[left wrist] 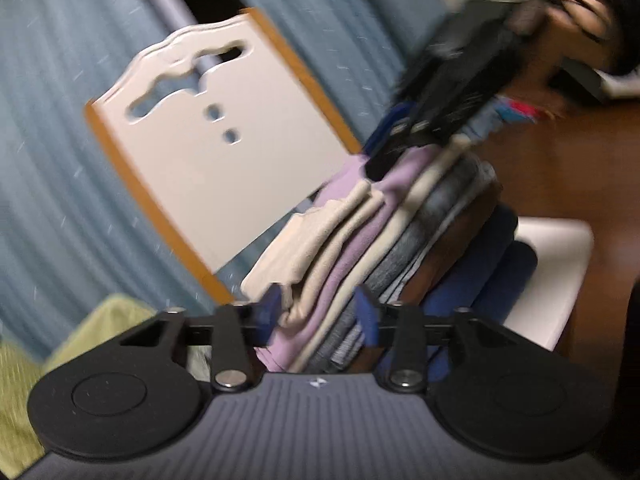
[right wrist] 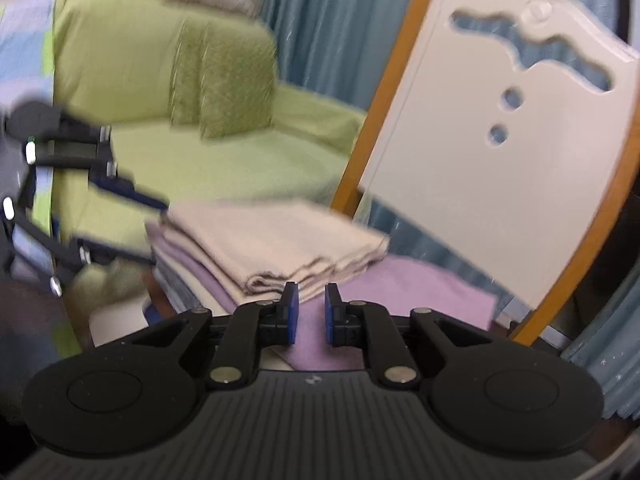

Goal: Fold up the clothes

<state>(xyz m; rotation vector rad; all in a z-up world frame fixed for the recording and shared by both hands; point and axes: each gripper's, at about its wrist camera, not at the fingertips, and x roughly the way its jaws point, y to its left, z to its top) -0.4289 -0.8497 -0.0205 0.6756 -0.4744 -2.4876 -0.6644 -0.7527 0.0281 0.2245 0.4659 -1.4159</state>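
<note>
Well, the biggest thing in the room was the green sofa (right wrist: 168, 92), off behind and to the left of the chair (right wrist: 492, 152) as the right wrist camera saw it, with the blue curtain (right wrist: 332, 32) hanging behind the chair's white, cut-out back. On the chair seat stood the stack of folded clothes (left wrist: 384, 240): blue and brown pieces low down, grey ones above, then a lilac garment (right wrist: 420, 292), and on the very top a folded cream cloth (right wrist: 276, 240). The cream cloth sat toward the stack's left side, away from the chair back, leaving a stretch of lilac bare.

The left gripper (left wrist: 320, 314) stood at one side of the stack, its jaws moderately wide and spanning the layered edges without visibly pinching any one of them. The right gripper (right wrist: 311, 312) hovered just over the bare lilac, close to the cream cloth's near edge, its jaws narrow with a small gap and nothing between them.

To my eye the folding itself was finished for this piece, and the step in hand was settling it on the pile. The next move seemed to call for squaring the cream cloth to the layers below, or backing both grippers off cleanly to fetch another garment, gently enough not to drag an edge and tip the stack.
</note>
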